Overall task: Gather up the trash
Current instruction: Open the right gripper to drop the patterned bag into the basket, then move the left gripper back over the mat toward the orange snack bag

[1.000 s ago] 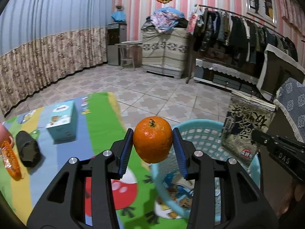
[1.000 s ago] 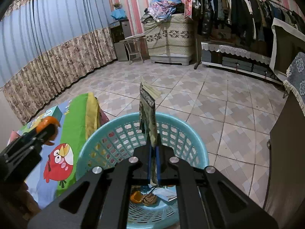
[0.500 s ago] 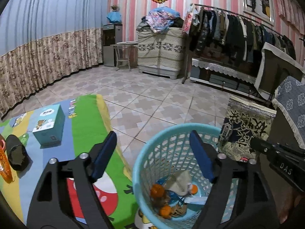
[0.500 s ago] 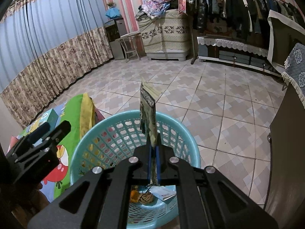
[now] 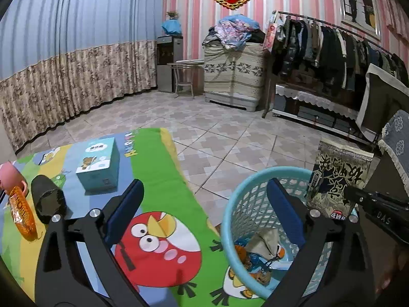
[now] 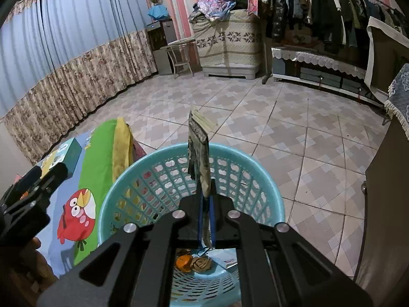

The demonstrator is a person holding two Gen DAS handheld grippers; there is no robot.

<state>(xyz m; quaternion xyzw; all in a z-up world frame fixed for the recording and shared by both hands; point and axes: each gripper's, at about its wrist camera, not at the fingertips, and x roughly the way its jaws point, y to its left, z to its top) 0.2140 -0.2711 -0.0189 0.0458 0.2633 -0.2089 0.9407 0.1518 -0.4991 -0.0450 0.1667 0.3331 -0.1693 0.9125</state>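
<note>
A light blue plastic basket [image 5: 231, 220] stands on the floor beside the mat and holds several pieces of trash, among them an orange [image 6: 183, 262]. My left gripper [image 5: 204, 207] is open and empty, above the mat's edge and the basket's left rim. My right gripper [image 6: 205, 199] is shut on a black and gold snack wrapper [image 6: 198, 158] and holds it upright over the basket [image 6: 268, 194]. The wrapper also shows in the left wrist view [image 5: 337, 181] at the right.
A colourful cartoon mat [image 5: 158, 179] lies on the tiled floor. On it are a teal tissue box [image 5: 99, 168], a dark rolled item [image 5: 47, 199], an orange wrapper [image 5: 23, 215] and a pink cup [image 5: 11, 176]. Furniture and a clothes rack [image 5: 332, 46] line the far wall.
My left gripper opened and the orange it held dropped into the basket. The left gripper then shifted left over the mat. The right gripper kept the wrapper over the basket.
</note>
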